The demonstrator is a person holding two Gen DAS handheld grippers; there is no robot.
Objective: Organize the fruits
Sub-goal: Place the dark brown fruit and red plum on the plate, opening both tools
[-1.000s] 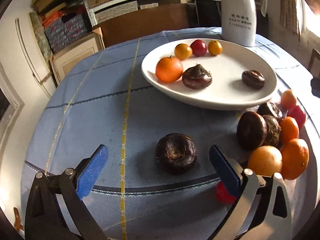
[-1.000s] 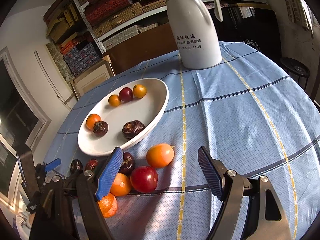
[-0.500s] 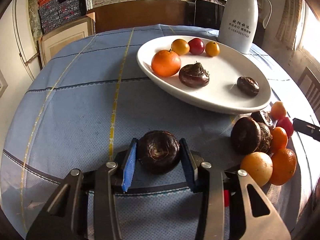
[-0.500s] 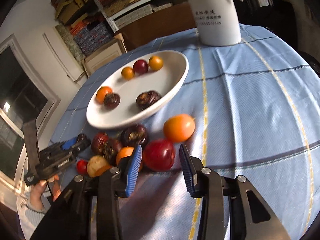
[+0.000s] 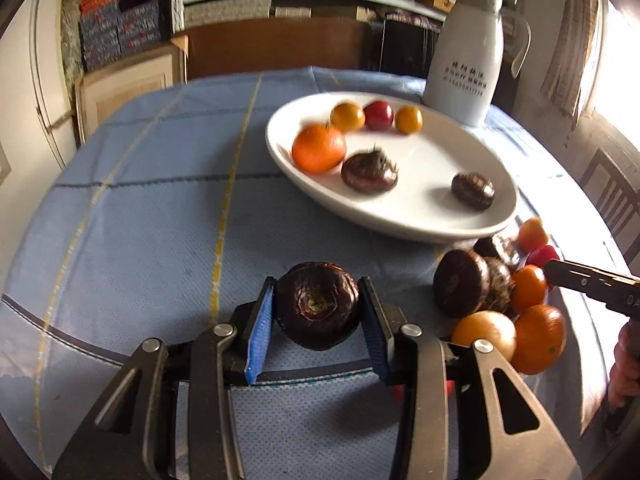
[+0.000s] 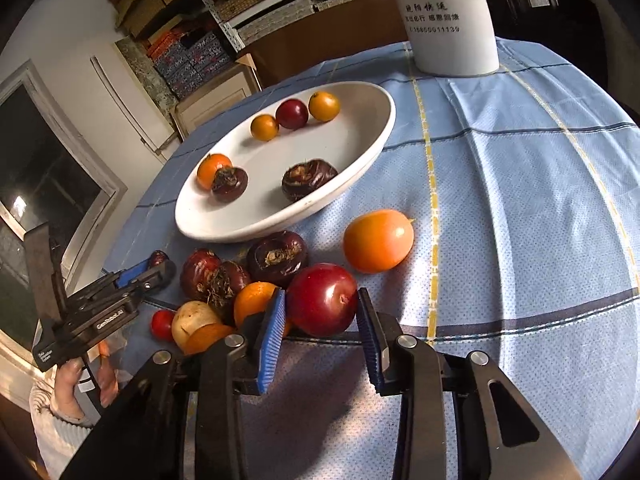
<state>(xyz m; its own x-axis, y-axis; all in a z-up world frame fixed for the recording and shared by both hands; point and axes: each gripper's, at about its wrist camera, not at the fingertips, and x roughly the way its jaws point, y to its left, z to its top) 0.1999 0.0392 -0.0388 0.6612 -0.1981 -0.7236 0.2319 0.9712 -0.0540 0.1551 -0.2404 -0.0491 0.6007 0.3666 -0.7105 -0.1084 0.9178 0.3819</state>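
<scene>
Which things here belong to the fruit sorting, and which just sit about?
Job:
- dark chestnut in left hand-held gripper
- red plum in right hand-held gripper
- loose fruit pile
- white dish

Lying about:
- white jug
- shelf boxes

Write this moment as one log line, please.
left claw: shut on dark brown water chestnut | right claw: shut on shiny red plum | neither lifted yet
</scene>
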